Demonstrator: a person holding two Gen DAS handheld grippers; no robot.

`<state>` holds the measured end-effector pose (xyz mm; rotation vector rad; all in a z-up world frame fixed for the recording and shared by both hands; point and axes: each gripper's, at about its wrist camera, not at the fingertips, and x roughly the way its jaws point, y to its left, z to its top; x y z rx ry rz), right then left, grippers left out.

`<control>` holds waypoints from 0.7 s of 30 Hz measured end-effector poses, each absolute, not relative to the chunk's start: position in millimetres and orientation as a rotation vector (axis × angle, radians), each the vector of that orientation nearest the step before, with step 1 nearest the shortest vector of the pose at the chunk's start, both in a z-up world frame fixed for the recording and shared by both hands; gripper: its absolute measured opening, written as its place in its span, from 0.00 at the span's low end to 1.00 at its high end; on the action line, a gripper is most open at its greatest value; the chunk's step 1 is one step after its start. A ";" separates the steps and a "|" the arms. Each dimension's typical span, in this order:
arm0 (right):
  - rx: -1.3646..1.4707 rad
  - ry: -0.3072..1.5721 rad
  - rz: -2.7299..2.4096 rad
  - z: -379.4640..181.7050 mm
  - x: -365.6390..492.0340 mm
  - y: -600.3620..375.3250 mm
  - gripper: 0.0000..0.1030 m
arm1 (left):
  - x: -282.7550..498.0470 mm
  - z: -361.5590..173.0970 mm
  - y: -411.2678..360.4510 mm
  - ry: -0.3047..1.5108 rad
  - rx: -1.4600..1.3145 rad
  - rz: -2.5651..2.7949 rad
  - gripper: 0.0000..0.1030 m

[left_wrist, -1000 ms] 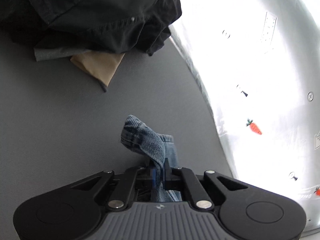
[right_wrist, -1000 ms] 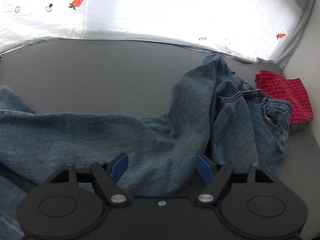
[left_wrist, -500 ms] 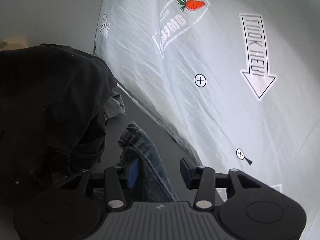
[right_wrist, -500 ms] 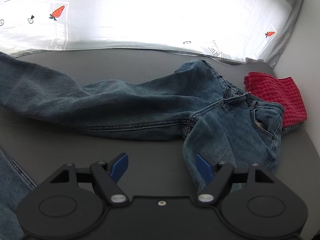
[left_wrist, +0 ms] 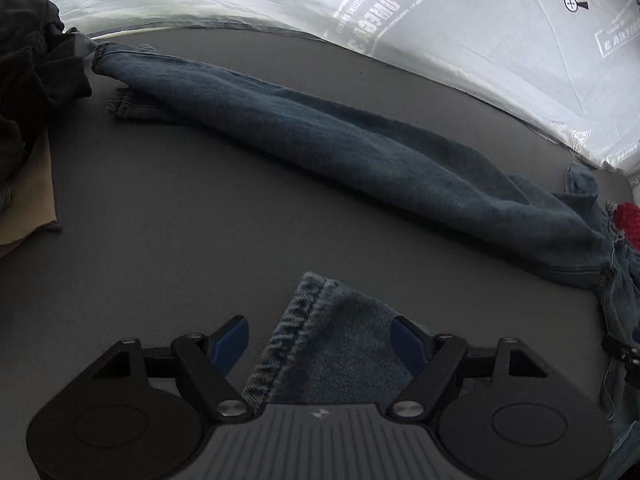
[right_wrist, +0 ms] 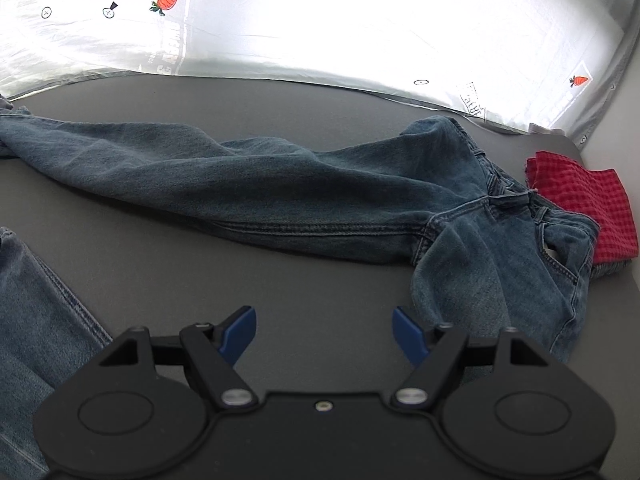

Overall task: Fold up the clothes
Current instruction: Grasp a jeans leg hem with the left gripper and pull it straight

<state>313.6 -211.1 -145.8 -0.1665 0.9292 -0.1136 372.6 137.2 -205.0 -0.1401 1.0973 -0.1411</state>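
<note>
Denim jeans (right_wrist: 280, 196) spread unfolded across the grey tabletop (right_wrist: 320, 120) beside a folded red cloth (right_wrist: 588, 208) — left tool (left_wrist: 320, 340) opening over one loose hem, right tool (right_wrist: 324, 334) wide and empty — folding of this pair yet to begin.

Bare worktop (right_wrist: 280, 280) lay open between the two legs of the jeans (right_wrist: 280, 184). A dark clothes pile (left_wrist: 28, 80) blocked the left end and a red cloth (right_wrist: 588, 204) the right.
</note>
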 end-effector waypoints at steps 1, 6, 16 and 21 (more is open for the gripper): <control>-0.173 0.921 -0.112 -143.6 309.1 -209.8 0.74 | 368.0 -208.3 130.7 1.082 -0.099 -0.128 0.76; -0.186 0.875 -0.168 -130.5 276.7 -216.9 0.74 | 353.0 -203.5 115.2 0.996 0.004 -0.024 0.10; -0.100 0.847 -0.352 -114.5 220.4 -243.6 0.74 | 262.3 -92.7 199.4 0.716 -0.025 0.458 0.07; -0.142 0.869 -0.294 -121.2 211.3 -227.0 0.74 | 253.1 -105.8 270.0 0.792 -0.120 0.618 0.08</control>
